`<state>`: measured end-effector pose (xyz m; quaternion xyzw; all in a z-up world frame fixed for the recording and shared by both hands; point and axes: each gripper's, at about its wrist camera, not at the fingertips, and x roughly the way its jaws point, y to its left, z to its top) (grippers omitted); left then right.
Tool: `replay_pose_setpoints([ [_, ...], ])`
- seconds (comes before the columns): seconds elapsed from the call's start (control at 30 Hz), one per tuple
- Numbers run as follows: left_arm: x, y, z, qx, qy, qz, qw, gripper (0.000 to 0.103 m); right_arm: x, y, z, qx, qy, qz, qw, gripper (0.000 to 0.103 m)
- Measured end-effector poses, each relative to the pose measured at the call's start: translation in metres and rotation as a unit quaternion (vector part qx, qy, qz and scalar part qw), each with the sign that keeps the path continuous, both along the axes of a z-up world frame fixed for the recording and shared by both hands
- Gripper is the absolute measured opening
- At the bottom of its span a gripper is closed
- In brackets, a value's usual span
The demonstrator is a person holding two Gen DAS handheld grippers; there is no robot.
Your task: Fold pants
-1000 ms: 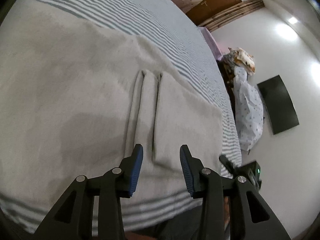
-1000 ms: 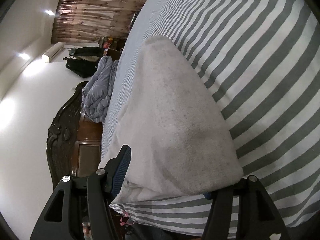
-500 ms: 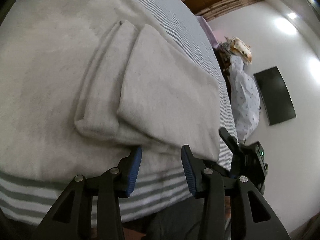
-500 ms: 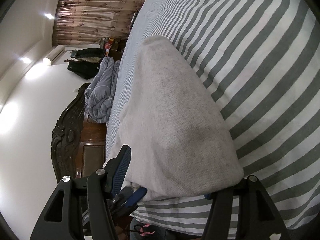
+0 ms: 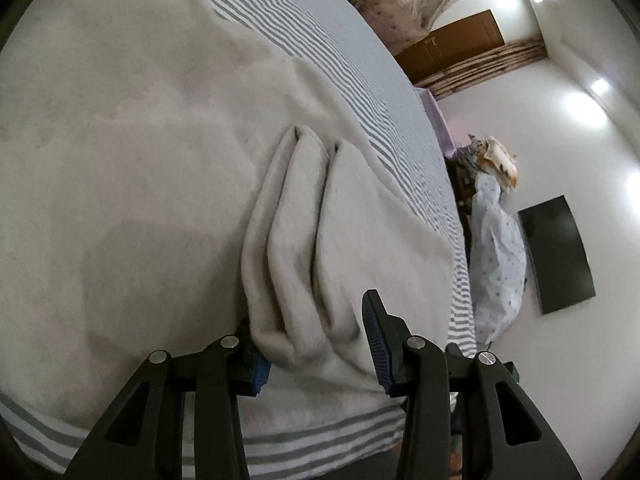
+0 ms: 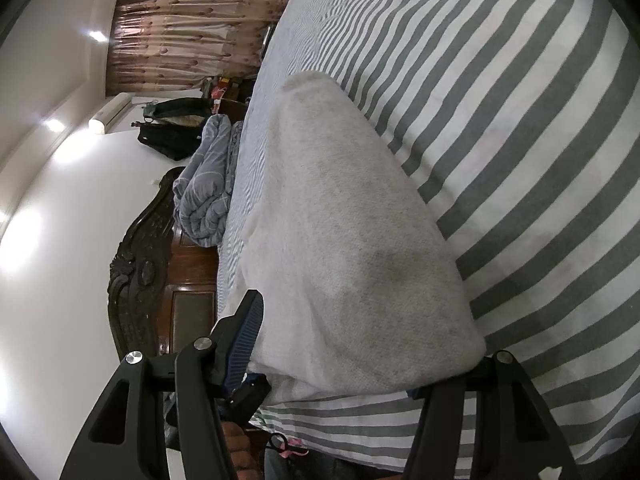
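Striped bedding (image 6: 520, 120) is lying under light grey pants (image 5: 160, 160), whose folded near edge both the left gripper (image 5: 316, 344) and right gripper (image 6: 360, 344) are straddling with wide-spread fingers.

Pale grey pants (image 5: 304, 240) – folded into thick layers – lie on striped bedding.

Striped bed (image 6: 500, 120) — carved headboard (image 6: 140, 264)

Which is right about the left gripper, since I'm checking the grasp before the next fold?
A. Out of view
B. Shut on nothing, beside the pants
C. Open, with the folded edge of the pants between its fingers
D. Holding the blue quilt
C: the left gripper stands open, with the bunched grey pants between its fingers.
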<state>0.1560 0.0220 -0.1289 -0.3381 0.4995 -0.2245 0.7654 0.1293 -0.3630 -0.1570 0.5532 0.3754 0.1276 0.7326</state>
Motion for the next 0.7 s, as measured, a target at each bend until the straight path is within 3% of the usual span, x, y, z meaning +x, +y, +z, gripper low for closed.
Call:
replay_pose_setpoints([
  [0.13,0.005,-0.009,0.009,0.036,-0.018,-0.023,0.9989,0.023,-0.001,-0.003,0.0,0.008,0.01,-0.008,1.0,0.052],
  [0.27,0.004,-0.012,0.022,0.038,-0.034,-0.028,0.9983,0.019,-0.001,-0.002,0.001,-0.026,0.04,-0.005,0.999,0.024],
  [0.53,-0.006,-0.003,0.062,0.072,-0.093,-0.04,0.9923,0.018,0.008,0.026,0.023,-0.087,0.042,0.031,0.995,0.019],
  [0.7,-0.007,0.018,0.051,0.086,-0.083,-0.03,0.9924,0.018,0.016,0.047,0.026,-0.094,0.04,0.058,0.993,0.019],
])
